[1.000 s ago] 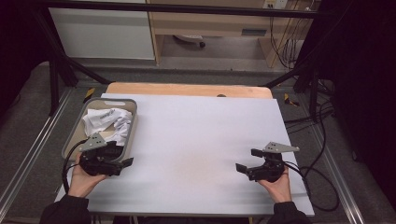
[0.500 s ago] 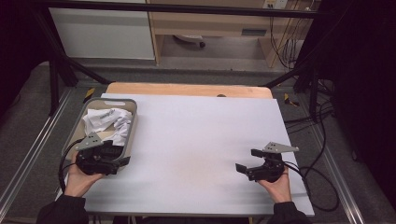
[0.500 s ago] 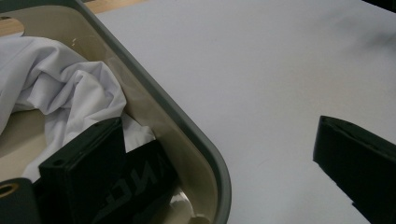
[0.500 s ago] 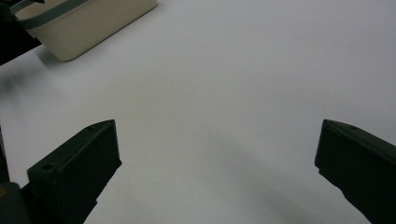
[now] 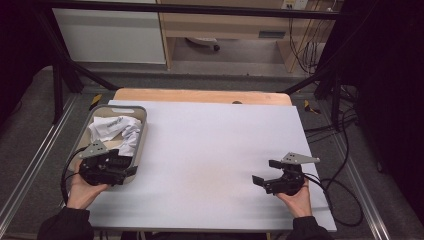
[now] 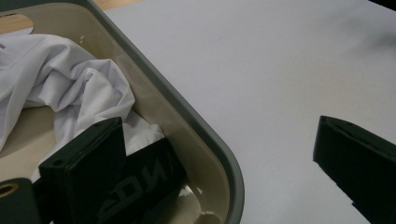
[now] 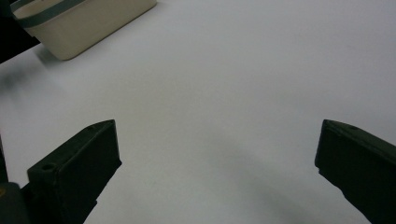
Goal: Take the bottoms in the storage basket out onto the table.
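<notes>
A crumpled white cloth lies inside a beige bin at the table's left edge. My left gripper straddles the bin's near corner, jaws spread, one inside beside the cloth. My right gripper rests well apart from the bin, jaws spread wide.

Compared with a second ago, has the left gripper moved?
Yes. The left gripper has slid toward the table's left edge and slightly nearer the person, judged against the basket, whose near end it overlaps.
</notes>
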`<state>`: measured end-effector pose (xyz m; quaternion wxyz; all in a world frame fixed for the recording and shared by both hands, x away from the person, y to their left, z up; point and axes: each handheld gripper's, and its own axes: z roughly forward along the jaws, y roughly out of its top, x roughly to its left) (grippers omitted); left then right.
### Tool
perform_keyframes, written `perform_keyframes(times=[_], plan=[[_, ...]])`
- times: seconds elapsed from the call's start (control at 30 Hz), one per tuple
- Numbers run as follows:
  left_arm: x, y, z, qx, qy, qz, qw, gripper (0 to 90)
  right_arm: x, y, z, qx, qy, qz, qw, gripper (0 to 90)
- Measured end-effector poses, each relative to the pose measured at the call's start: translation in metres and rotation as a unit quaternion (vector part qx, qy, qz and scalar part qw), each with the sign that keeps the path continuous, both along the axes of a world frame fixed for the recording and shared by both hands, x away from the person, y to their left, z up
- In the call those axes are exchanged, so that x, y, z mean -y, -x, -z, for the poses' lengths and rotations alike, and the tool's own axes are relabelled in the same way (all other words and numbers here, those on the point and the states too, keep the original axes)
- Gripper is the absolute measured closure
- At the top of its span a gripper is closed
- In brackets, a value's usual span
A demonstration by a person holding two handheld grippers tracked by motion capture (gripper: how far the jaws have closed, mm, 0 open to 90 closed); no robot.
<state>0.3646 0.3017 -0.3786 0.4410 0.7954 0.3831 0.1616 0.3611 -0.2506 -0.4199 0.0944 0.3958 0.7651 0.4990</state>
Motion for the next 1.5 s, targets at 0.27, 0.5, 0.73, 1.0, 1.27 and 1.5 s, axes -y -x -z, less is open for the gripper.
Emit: perform_keyframes(times=[0.27,0.5,0.73,1.0,1.27,1.5], plan=[[-0.002,-0.003,-0.002,-0.005,-0.001,-0.003,1.0,2.4,0.0,0.0,0.0,0.0,0.0,0.0,1.0,0.6],[-0.004,-0.006,-0.007,-0.004,-0.001,-0.006,1.0,2.4,0.0,0.0,0.001,-0.001,0.002,-0.001,1.0,0.6],[-0.005,-0.009,-0.011,-0.001,-0.003,-0.009,1.0,2.4,-0.001,0.0,0.001,-0.001,0.001,0.0,1.0,0.6],[-0.006,-0.013,-0.013,-0.002,-0.005,-0.012,0.9999,2.4,-0.001,0.0,0.001,-0.002,0.002,0.0,1.0,0.6],[-0.008,-0.02,-0.019,-0.003,-0.013,-0.014,0.9998,2.4,-0.001,-0.001,0.001,-0.002,0.005,-0.002,1.0,0.6],[-0.008,-0.027,-0.026,-0.003,-0.014,-0.018,0.9997,2.5,-0.001,-0.001,0.001,-0.002,0.005,-0.003,1.0,0.6]])
